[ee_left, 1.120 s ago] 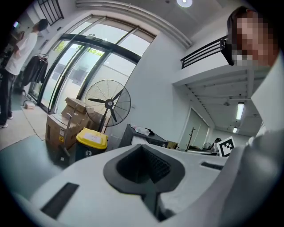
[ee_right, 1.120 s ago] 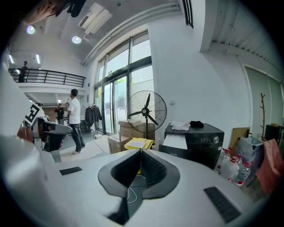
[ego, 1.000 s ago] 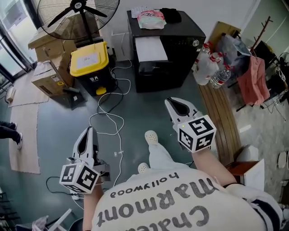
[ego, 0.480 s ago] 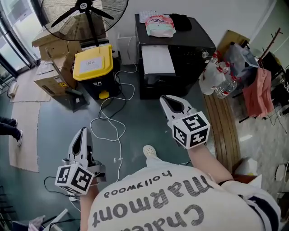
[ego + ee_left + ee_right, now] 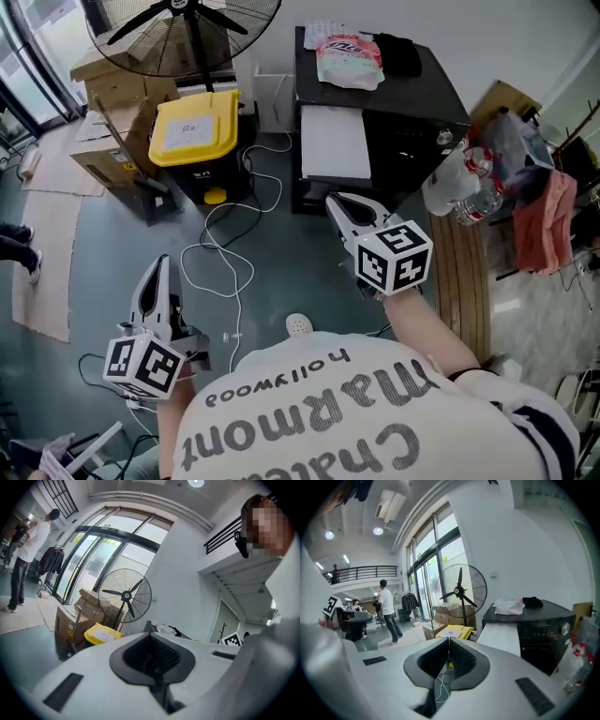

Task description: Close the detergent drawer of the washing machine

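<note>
My left gripper point(image 5: 160, 268) hangs low over the grey-green floor with nothing in it, its fingers pressed together. Ahead of it a thin white cable point(image 5: 225, 272) loops across the floor toward a black bin with a yellow lid point(image 5: 192, 131), near the back wall.

My right gripper point(image 5: 334, 201) is also empty with its fingers shut tight. It points at the black washing machine point(image 5: 412, 103) against the back wall. A flat white panel point(image 5: 333, 141) juts from the left part of the machine's front. I take this for the detergent drawer, pulled out. My fingers are near its front edge but not touching it, so the closing is not yet begun. What is left is to reach the front and push it in.

Against a second ago, the machine sits closer and larger in the head view. The right gripper has come forward toward the panel, and the left has dropped back toward my side.
</note>
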Demonstrator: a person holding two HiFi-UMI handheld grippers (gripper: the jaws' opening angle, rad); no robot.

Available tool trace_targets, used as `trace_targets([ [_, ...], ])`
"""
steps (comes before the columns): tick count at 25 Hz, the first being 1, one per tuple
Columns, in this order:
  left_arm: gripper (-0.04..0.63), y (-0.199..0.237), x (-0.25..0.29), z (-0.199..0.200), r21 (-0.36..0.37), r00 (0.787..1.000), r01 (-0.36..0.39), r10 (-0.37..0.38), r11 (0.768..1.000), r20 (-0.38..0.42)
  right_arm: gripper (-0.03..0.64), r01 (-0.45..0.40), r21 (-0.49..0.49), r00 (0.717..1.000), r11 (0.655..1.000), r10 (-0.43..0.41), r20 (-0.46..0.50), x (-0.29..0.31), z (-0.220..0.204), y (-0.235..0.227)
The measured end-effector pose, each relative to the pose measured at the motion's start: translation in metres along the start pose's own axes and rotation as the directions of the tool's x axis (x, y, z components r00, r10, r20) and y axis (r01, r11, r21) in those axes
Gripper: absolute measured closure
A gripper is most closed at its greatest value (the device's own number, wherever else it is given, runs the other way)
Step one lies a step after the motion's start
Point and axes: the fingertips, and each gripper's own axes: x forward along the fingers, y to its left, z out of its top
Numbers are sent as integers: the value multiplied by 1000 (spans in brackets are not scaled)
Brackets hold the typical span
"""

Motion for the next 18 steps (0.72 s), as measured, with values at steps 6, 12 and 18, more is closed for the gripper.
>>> trace_targets([
  [6, 588, 9, 17, -5, -8, 997, -71, 71, 997, 29, 586, -79, 13, 992, 997, 80, -102, 45, -27, -34],
  [12, 588, 28, 14, -1, -23, 985, -161, 162, 987, 52, 583, -130, -70, 973, 989, 114, -200, 78, -39, -51],
  [18, 588, 42, 15, 2, -32, 976, -206, 208, 978, 59, 577, -211, -139, 948, 968, 169, -269, 104, -43, -48],
])
